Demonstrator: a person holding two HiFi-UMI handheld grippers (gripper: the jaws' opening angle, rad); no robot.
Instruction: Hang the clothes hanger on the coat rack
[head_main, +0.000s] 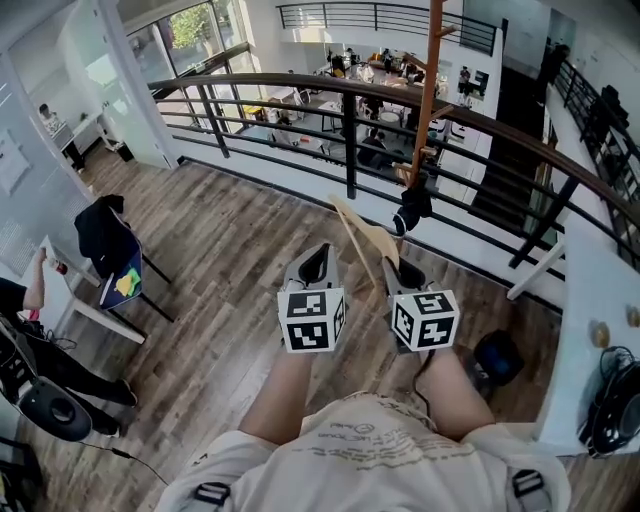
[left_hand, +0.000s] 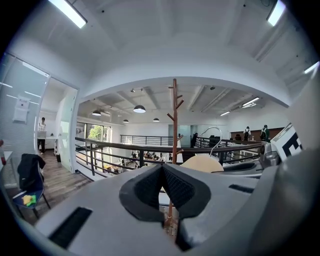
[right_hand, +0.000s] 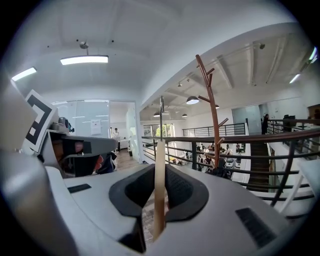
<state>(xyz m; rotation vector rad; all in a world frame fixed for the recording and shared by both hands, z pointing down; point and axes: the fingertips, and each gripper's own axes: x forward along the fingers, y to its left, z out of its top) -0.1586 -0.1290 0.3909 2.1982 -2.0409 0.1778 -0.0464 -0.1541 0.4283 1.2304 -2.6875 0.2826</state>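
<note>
A light wooden clothes hanger (head_main: 365, 238) with a metal hook is clamped edge-on in my right gripper (head_main: 405, 272), which is shut on it. In the right gripper view the hanger (right_hand: 159, 185) rises between the pads of the right gripper (right_hand: 160, 172), its hook wire above. The left gripper (head_main: 314, 262) is beside it, shut and holding nothing; in its own view the left gripper (left_hand: 162, 170) has its pads meeting. The brown coat rack (head_main: 429, 95) stands ahead by the railing, beyond both grippers. It also shows as the coat rack (right_hand: 213, 112) right of the hanger and the coat rack (left_hand: 174, 122) ahead.
A dark metal railing (head_main: 350, 140) with a wooden top rail runs across ahead, an open lower floor beyond it. A dark item (head_main: 411, 208) hangs low on the rack. A chair with a dark garment (head_main: 108, 238) stands left, a white table (head_main: 590, 320) right, a black bag (head_main: 495, 358) on the floor.
</note>
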